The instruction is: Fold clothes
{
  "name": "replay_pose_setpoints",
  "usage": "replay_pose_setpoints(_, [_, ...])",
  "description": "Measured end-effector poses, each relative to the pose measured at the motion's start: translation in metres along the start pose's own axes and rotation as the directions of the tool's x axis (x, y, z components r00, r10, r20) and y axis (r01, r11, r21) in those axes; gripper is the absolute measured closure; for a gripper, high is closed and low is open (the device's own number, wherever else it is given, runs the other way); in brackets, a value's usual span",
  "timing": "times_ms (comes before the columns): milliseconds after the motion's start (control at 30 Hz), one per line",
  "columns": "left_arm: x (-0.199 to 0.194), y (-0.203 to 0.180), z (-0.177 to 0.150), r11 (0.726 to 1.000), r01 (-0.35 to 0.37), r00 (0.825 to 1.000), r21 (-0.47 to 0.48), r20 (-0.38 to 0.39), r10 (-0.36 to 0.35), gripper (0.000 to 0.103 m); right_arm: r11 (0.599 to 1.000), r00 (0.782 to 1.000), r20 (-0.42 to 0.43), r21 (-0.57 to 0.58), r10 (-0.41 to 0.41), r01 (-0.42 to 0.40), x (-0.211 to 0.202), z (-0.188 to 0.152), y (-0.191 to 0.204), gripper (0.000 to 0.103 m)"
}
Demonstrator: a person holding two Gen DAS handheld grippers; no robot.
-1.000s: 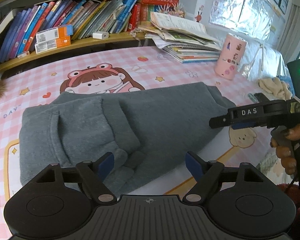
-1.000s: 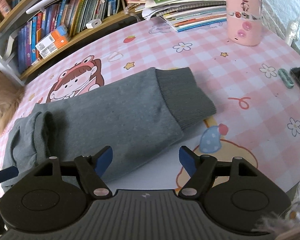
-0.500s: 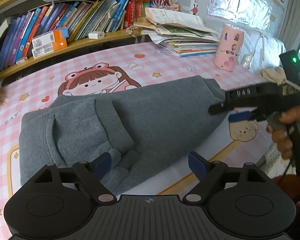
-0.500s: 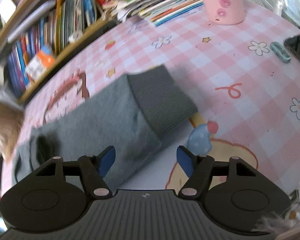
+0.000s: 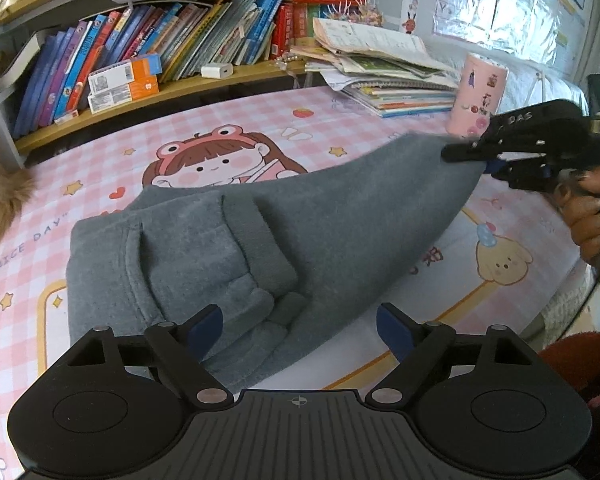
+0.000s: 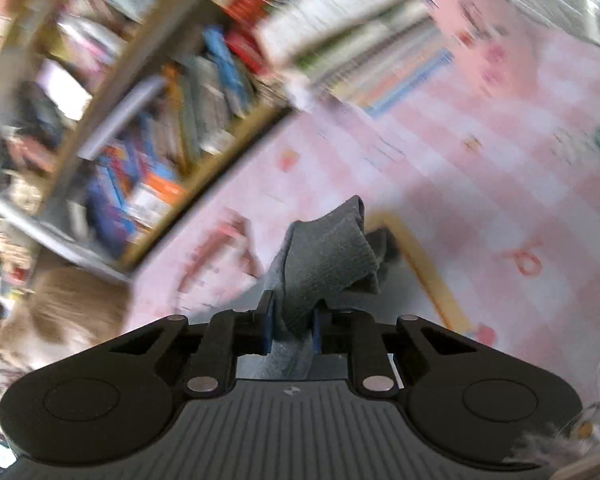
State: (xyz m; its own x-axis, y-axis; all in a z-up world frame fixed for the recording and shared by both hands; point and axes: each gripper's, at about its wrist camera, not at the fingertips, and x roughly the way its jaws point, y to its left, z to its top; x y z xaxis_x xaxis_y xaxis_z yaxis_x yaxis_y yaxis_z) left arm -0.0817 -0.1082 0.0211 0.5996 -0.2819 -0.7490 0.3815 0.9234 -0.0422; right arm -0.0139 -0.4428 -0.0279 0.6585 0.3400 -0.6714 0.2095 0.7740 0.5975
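Observation:
Grey sweatpants [image 5: 308, 232] lie folded lengthwise on a pink checked cartoon tablecloth [image 5: 260, 120]. Their waist end is at the left and their ribbed cuff end is lifted at the right. My right gripper [image 5: 474, 158] is shut on the cuff and holds it above the table; in the blurred right wrist view the cuff [image 6: 324, 264] is pinched between its blue pads [image 6: 292, 330]. My left gripper [image 5: 298, 324] is open and empty, just above the near edge of the pants by the waist.
A bookshelf [image 5: 160, 52] runs along the back. A stack of books and papers [image 5: 384, 80] and a pink cup [image 5: 480, 96] stand at the back right. A furry tan thing [image 5: 0, 200] is at the left edge.
My right gripper closed on the cuff end and lifted it off the table, swinging fast. My left gripper stayed open and barely moved.

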Motion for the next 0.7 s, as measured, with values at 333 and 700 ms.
replay_pose_setpoints(333, [-0.006,0.009,-0.005,0.999,-0.009,1.0,-0.037,0.025,0.01,0.016,0.997,0.999,-0.028,0.058,-0.045,0.046,0.01,-0.005,-0.008,0.07])
replay_pose_setpoints(700, [-0.015,0.026,-0.013,0.996,-0.024,0.998,-0.086,0.053,0.029,0.016,0.998,0.998,-0.027,0.032,-0.048,0.049,0.012,-0.01,0.001,0.086])
